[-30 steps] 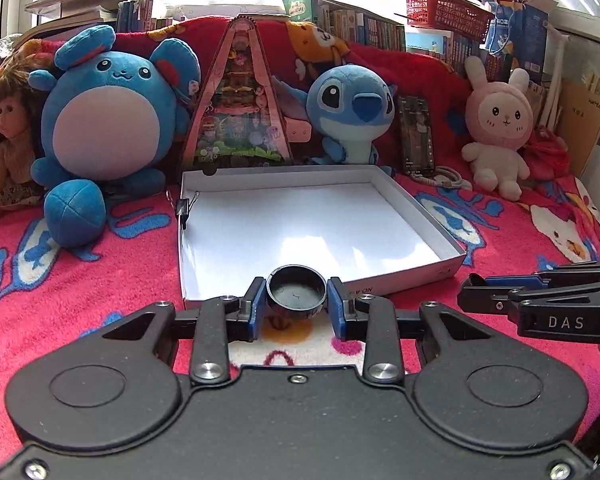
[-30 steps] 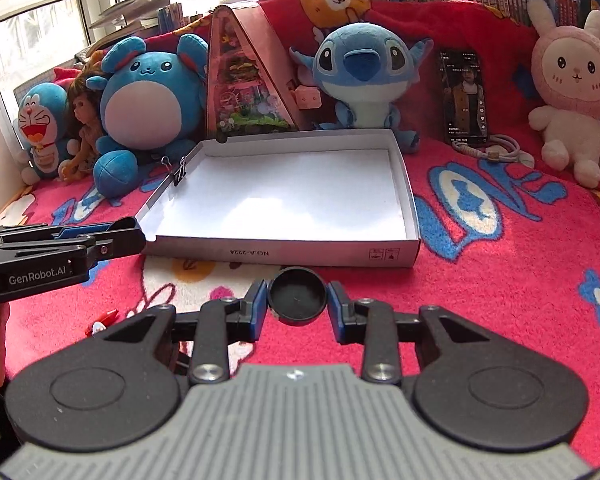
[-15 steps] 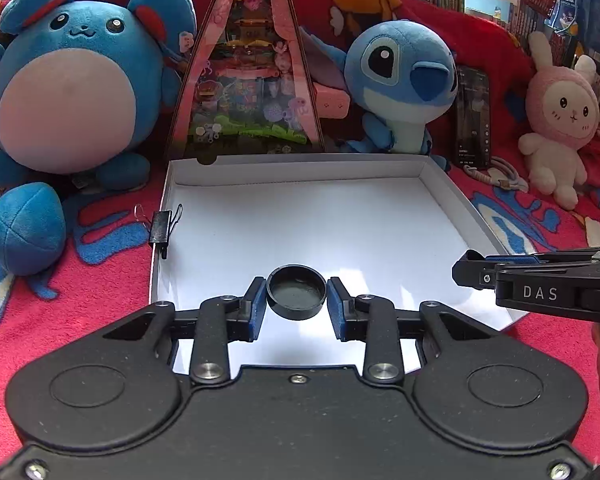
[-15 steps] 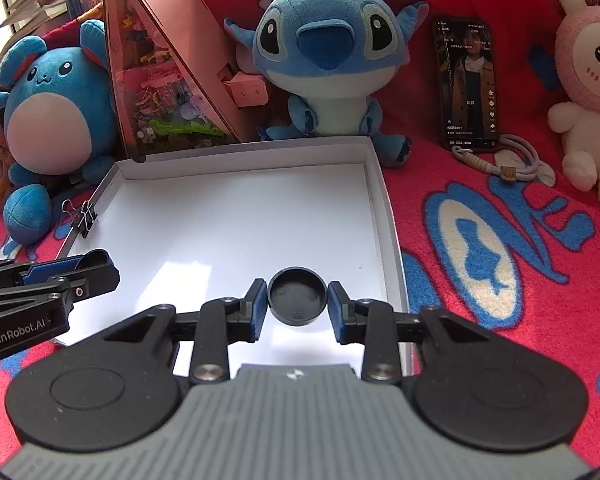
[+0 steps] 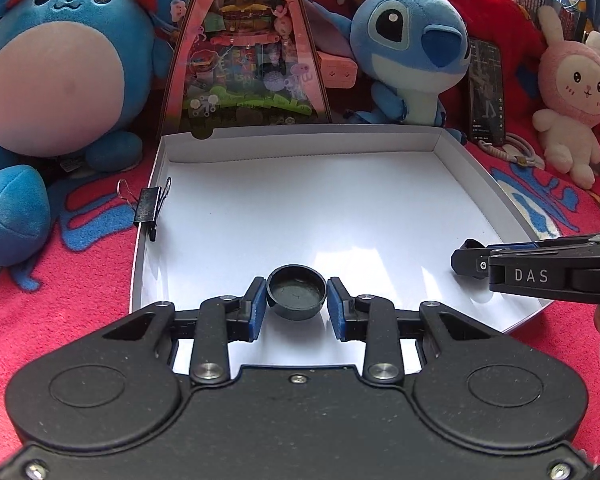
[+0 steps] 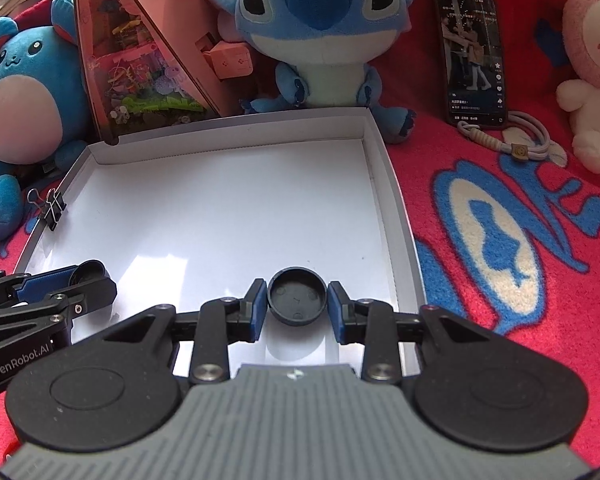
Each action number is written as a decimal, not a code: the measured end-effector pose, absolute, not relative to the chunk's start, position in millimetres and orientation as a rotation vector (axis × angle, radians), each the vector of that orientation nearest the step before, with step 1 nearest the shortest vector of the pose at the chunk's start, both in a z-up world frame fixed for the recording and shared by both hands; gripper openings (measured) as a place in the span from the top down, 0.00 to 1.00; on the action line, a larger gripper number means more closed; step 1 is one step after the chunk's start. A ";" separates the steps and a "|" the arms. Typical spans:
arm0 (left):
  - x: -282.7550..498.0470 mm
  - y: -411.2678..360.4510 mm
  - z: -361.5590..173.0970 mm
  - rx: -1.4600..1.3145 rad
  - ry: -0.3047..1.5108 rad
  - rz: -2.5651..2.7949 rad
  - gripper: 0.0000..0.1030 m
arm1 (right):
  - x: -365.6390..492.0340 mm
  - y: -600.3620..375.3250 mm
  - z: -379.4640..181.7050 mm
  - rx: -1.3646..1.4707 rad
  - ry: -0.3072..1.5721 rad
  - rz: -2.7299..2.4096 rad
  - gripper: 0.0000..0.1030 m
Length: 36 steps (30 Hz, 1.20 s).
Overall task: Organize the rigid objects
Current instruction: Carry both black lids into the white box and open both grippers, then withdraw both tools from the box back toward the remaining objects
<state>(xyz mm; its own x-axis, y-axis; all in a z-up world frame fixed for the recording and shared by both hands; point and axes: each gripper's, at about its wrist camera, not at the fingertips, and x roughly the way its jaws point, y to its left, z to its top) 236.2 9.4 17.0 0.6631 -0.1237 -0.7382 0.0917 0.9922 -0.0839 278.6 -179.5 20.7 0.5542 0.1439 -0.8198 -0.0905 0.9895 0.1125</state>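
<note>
Hovering above the white tray (image 5: 476, 168), the left gripper (image 5: 297, 303) and right gripper (image 6: 297, 305) each clamped a black cap, tray floor directly below.

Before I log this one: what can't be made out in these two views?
- Left wrist: whether the left cap touches the box floor; the gripper body covers the near wall.
- Right wrist: the right cap, same doubt.
- Right wrist: text on the phone, too small.
- Both: the hands, almost wholly out of frame.
</note>
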 end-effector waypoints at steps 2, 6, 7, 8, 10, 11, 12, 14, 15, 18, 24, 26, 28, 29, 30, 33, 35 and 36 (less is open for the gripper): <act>236.5 9.8 14.0 -0.041 0.844 -0.122 0.70 | 278.9 -178.4 20.6 0.048 0.971 0.135 0.63; 236.4 8.8 12.1 -0.027 0.834 -0.116 0.70 | 279.6 -177.3 20.7 0.035 0.971 0.136 0.63; 236.6 8.5 11.9 -0.025 0.833 -0.116 0.70 | 279.7 -177.0 20.5 0.032 0.971 0.136 0.63; 237.0 7.8 11.6 -0.023 0.833 -0.116 0.70 | 279.8 -176.9 20.4 0.028 0.971 0.136 0.63; 236.5 6.7 10.8 -0.015 0.829 -0.114 0.70 | 279.9 -176.3 20.3 0.023 0.971 0.135 0.63; 236.4 6.2 10.7 -0.011 0.829 -0.113 0.69 | 279.8 -176.0 20.1 0.020 0.970 0.135 0.63; 236.2 5.9 10.7 -0.009 0.829 -0.112 0.69 | 279.6 -175.9 20.3 0.019 0.969 0.135 0.63; 235.1 5.8 12.5 -0.006 0.833 -0.110 0.68 | 278.8 -176.7 21.8 0.023 0.969 0.140 0.59; 233.9 5.9 14.0 -0.002 0.833 -0.112 0.64 | 277.6 -177.9 23.8 0.029 0.964 0.143 0.59; 227.7 7.8 22.4 0.018 0.809 -0.111 0.46 | 272.3 -181.7 34.0 0.026 0.938 0.157 0.45; 210.7 16.8 41.0 0.006 0.786 -0.119 0.23 | 258.0 -192.5 53.5 0.044 0.888 0.178 0.31; 202.3 19.2 46.5 -0.002 0.772 -0.126 0.19 | 250.7 -195.6 57.0 0.049 0.872 0.186 0.27; 194.8 19.2 47.9 -0.006 0.774 -0.121 0.18 | 242.1 -197.5 58.3 0.048 0.859 0.197 0.24; 191.5 18.2 47.8 -0.006 0.782 -0.122 0.18 | 237.4 -197.8 58.3 0.044 0.853 0.202 0.23; 187.4 17.7 47.0 -0.007 0.789 -0.127 0.18 | 233.2 -197.8 57.9 0.039 0.848 0.207 0.22; 176.1 15.1 44.4 -0.012 0.797 -0.129 0.18 | 216.9 -195.9 55.2 0.010 0.837 0.227 0.20; 166.1 12.9 42.3 -0.013 0.798 -0.123 0.17 | 208.1 -193.8 54.1 -0.008 0.832 0.234 0.19; 161.6 11.7 41.6 -0.013 0.798 -0.125 0.17 | 203.8 -192.9 53.9 -0.016 0.829 0.237 0.18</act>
<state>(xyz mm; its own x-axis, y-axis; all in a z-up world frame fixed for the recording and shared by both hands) 161.6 11.7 41.6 0.6908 -0.1169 -0.7136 0.1072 0.9925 -0.0588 203.8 -192.9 53.9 0.6507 0.2021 -0.7319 -0.2149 0.9735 0.0777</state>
